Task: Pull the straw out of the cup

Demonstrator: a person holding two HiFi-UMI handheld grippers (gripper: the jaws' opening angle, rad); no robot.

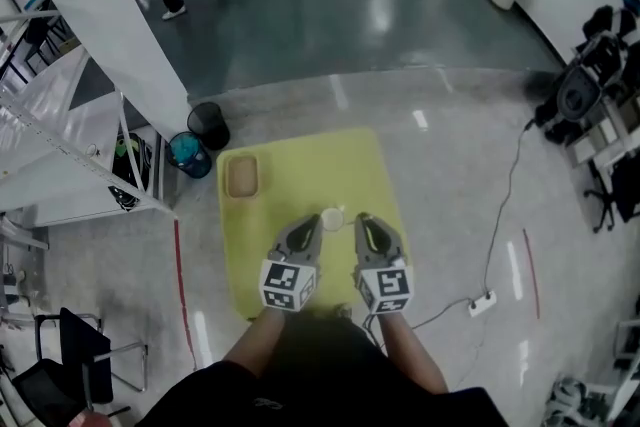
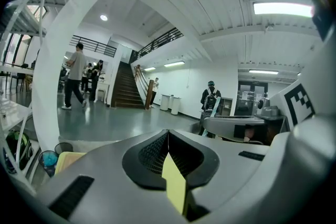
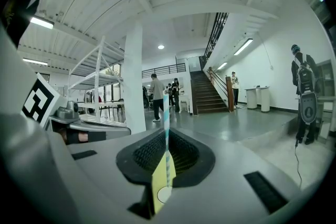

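A small white cup (image 1: pixel 333 218) stands on the yellow table (image 1: pixel 300 155), between the tips of both grippers. My right gripper (image 1: pixel 366 227) is shut on a blue-and-white striped straw (image 3: pixel 166 113). The straw stands upright between the jaws (image 3: pixel 167 136), and the cup's white rim (image 3: pixel 164 194) shows through the gap below them. In the head view the straw is too small to make out. My left gripper (image 1: pixel 308 229) sits just left of the cup. Its jaws (image 2: pixel 168 136) meet with nothing between them, and only the yellow table shows through the slit.
A tan tray (image 1: pixel 242 177) lies at the table's far left corner. Beside the table stand a blue bin (image 1: pixel 188 155) and a black bin (image 1: pixel 208 123), next to white shelving (image 1: pixel 60 115). A power strip (image 1: pixel 483 303) with its cable lies on the floor at the right. People walk in the distance.
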